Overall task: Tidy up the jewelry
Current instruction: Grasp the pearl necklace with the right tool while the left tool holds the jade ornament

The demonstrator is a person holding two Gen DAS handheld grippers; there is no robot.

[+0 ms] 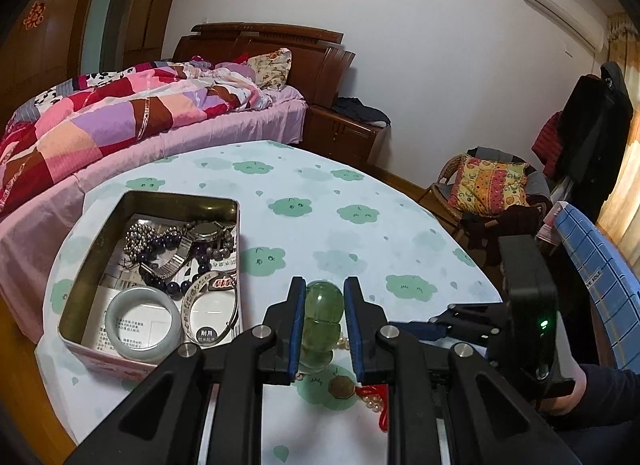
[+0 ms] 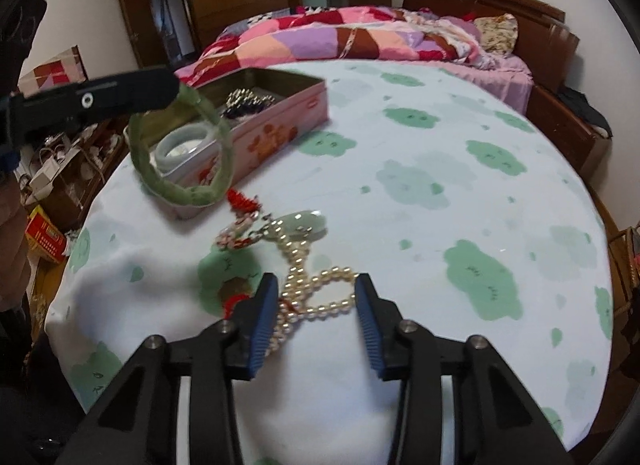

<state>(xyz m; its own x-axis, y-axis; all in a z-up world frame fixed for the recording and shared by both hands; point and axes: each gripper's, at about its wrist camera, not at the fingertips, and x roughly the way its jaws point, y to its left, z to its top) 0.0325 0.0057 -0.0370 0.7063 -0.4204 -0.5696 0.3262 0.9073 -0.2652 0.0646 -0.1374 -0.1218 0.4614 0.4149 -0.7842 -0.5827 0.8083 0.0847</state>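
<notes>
Green bangle (image 2: 182, 153) hanging upright, pinched in left tongs (image 1: 324, 329), right tongs (image 2: 316, 321) spread over pearls (image 2: 316, 297).

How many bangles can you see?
3. A green bangle hangs in the left tongs. A pale bangle and a silver bangle lie in the tin. More may hide under the beads there.
</notes>
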